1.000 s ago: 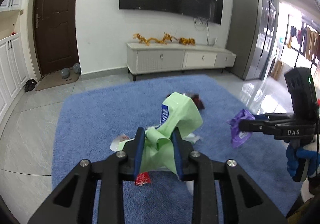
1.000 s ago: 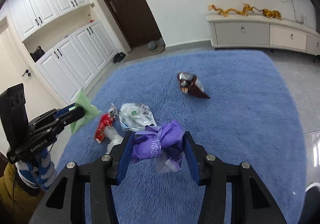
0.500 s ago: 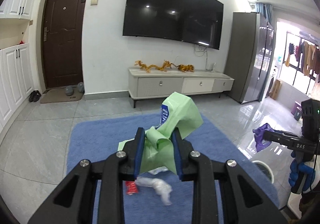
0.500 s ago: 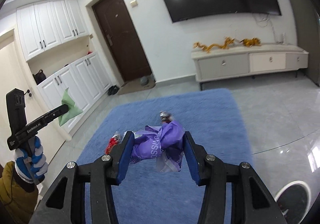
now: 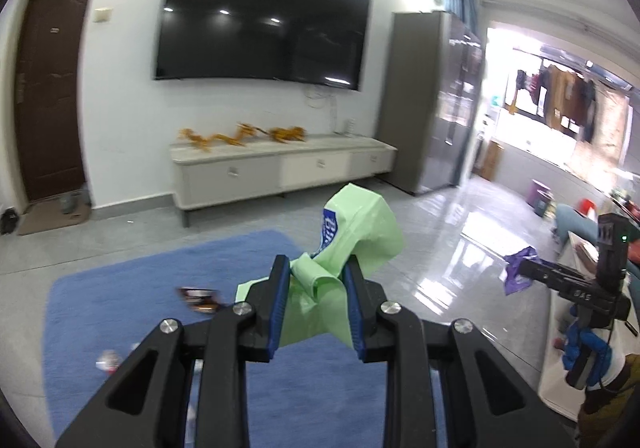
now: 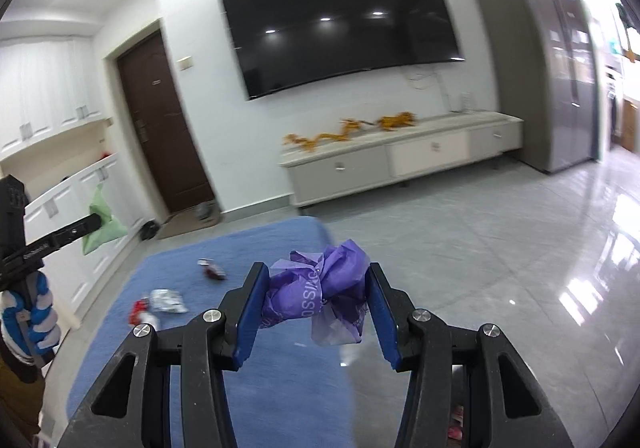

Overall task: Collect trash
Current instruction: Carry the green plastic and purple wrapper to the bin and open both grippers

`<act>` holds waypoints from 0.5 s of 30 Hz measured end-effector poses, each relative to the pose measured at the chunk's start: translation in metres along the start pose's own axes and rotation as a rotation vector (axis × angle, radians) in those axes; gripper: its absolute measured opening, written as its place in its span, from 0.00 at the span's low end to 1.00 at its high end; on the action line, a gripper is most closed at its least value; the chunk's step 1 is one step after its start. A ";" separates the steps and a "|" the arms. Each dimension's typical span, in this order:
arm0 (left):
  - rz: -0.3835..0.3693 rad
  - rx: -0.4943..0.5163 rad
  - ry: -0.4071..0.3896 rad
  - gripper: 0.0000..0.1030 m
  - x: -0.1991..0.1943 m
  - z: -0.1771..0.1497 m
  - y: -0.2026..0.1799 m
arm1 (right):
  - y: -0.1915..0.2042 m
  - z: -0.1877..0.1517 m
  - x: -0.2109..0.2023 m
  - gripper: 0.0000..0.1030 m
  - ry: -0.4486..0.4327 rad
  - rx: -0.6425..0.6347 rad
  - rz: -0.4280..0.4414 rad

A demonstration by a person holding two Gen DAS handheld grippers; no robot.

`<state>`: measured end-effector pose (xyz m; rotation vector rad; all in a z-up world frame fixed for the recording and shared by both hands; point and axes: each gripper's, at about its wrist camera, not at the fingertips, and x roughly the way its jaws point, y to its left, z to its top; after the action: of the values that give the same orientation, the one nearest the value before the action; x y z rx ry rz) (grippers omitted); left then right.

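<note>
From the left wrist view, the left gripper is clamped on a crumpled green bag, held up above the far right corner of the blue rug. Bare grey tile runs open from the rug's far edge to the TV cabinet and off right toward the fridge. A dark wrapper lies on the rug near its far edge. At the right the other gripper carries a purple scrap. From the right wrist view, the right gripper is closed on a purple bag over the rug's right edge, with glossy tile wide open beyond. A silver wrapper and a red wrapper lie near the rug's left edge.
</note>
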<state>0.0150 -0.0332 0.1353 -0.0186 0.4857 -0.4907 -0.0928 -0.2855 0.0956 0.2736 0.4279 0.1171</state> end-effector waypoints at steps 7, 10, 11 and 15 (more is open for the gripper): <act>-0.177 0.053 0.120 0.25 0.084 -0.008 -0.110 | -0.079 -0.027 -0.008 0.46 0.035 0.085 -0.149; -0.255 0.066 0.189 0.25 0.124 -0.017 -0.159 | -0.114 -0.043 -0.005 0.46 0.064 0.137 -0.208; -0.271 0.080 0.211 0.25 0.138 -0.021 -0.177 | -0.130 -0.051 -0.004 0.46 0.076 0.163 -0.227; -0.334 0.092 0.300 0.26 0.188 -0.036 -0.233 | -0.177 -0.078 0.007 0.46 0.124 0.246 -0.264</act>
<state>0.0396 -0.3214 0.0505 0.0645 0.7594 -0.8494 -0.1103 -0.4351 -0.0256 0.4504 0.5987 -0.1796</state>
